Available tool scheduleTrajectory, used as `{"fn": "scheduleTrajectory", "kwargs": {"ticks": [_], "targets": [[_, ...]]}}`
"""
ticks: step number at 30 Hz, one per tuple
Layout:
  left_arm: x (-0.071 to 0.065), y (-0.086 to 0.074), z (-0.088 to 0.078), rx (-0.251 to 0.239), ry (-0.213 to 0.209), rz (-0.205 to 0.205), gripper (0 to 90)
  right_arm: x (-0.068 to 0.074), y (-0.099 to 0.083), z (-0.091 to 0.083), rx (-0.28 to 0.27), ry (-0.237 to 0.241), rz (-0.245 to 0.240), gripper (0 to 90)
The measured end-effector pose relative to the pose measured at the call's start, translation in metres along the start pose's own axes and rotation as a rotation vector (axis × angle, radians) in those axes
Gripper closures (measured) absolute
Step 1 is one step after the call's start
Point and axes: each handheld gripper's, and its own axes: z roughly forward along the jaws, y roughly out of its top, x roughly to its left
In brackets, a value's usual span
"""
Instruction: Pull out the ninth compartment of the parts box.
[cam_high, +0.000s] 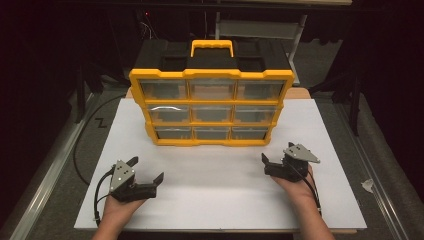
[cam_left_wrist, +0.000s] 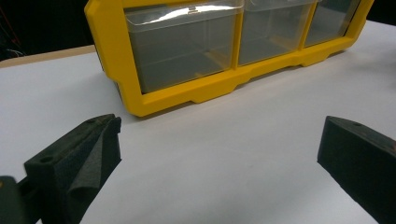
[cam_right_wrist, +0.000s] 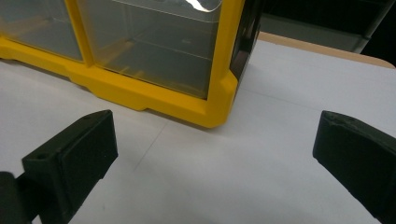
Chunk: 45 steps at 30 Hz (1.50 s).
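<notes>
A yellow and black organizer cabinet (cam_high: 212, 75) with a yellow handle (cam_high: 212, 46) stands upright at the back middle of the white board (cam_high: 220, 200). It has three rows of three clear drawers, all pushed in. My left gripper (cam_high: 146, 169) rests open on the board, in front of and left of the cabinet. In the left gripper view, the cabinet's bottom left drawer (cam_left_wrist: 182, 46) lies beyond the left gripper (cam_left_wrist: 219, 140). My right gripper (cam_high: 277, 151) is open near the cabinet's bottom right corner (cam_right_wrist: 219, 112). Nothing sits between the jaws of the right gripper (cam_right_wrist: 215, 135).
The board lies on a wooden table whose edge (cam_high: 299, 93) shows behind the cabinet. A metal rail (cam_high: 45, 175) runs along the left, with a black cable (cam_high: 80, 150) on the grey floor. A scrap of tape (cam_high: 367, 185) lies at the right.
</notes>
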Motion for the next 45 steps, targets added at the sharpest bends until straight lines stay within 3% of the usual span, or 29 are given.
{"fn": "scheduleTrajectory", "kwargs": {"ticks": [4,8,11,14,21,26,34,39,45], "targets": [[0.000,0.000,0.000,0.004,-0.001,-0.005,0.2,0.000,0.003,0.008,0.022,-0.015,-0.018,1.4],[0.000,0.001,0.001,-0.005,0.003,-0.001,0.1,-0.001,0.006,0.014,0.022,-0.061,-0.048,3.1],[0.001,0.001,0.001,0.005,0.001,-0.008,0.2,-0.005,0.007,0.020,0.034,-0.064,-0.027,1.3],[0.002,0.001,0.001,0.009,-0.013,-0.011,0.2,-0.004,0.007,0.021,0.041,-0.068,-0.033,1.2],[0.001,0.002,-0.002,0.004,0.005,0.003,0.2,-0.003,0.008,0.013,0.023,-0.090,-0.065,1.1],[0.001,0.002,-0.005,0.007,0.006,0.005,0.6,-0.001,0.007,0.009,0.026,-0.095,-0.104,1.1],[-0.001,0.004,-0.007,-0.011,0.020,0.015,0.6,0.001,0.000,-0.003,0.034,-0.120,-0.215,1.1],[0.000,0.001,-0.004,0.003,0.031,-0.001,0.6,0.001,-0.002,-0.005,0.043,-0.144,-0.266,1.1],[-0.001,0.000,-0.003,-0.001,0.034,0.007,0.2,0.007,-0.003,-0.003,0.053,-0.151,-0.329,1.1]]}}
